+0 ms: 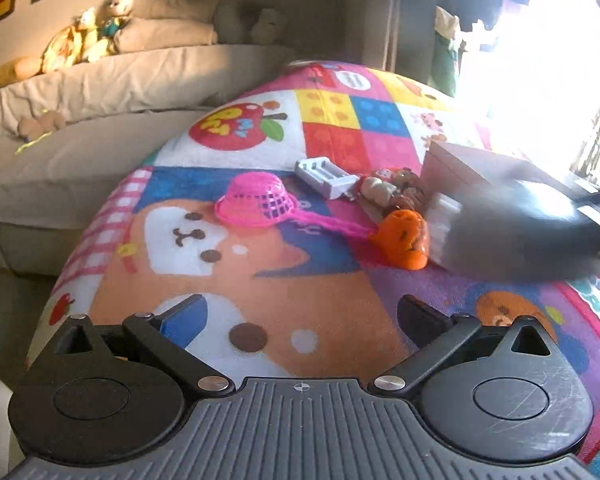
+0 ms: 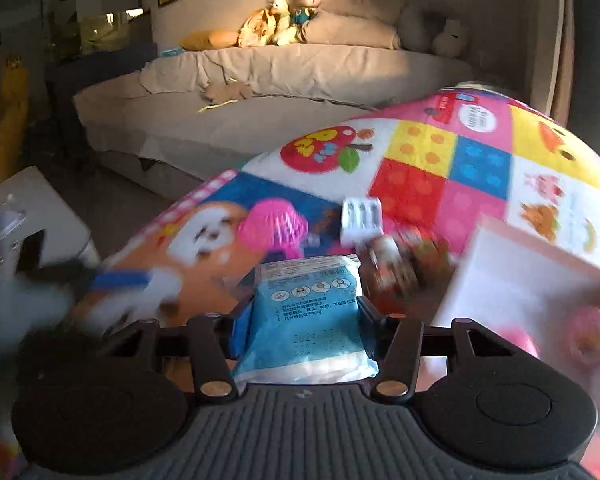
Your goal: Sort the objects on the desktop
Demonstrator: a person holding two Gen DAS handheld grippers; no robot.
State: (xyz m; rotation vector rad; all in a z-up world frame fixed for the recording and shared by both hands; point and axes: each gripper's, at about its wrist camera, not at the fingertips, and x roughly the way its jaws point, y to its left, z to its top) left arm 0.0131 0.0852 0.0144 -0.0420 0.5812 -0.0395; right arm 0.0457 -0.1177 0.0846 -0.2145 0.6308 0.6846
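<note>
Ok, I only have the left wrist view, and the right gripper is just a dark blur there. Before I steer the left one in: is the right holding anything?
Observer: Yes. In the right wrist view the right gripper is closed on a blue packet, with a pad pressed on each side.
Operator: Any markings to sort it by?
Observer: Its blue face carries printed text and a row of round pictograms; the near end is white.
</note>
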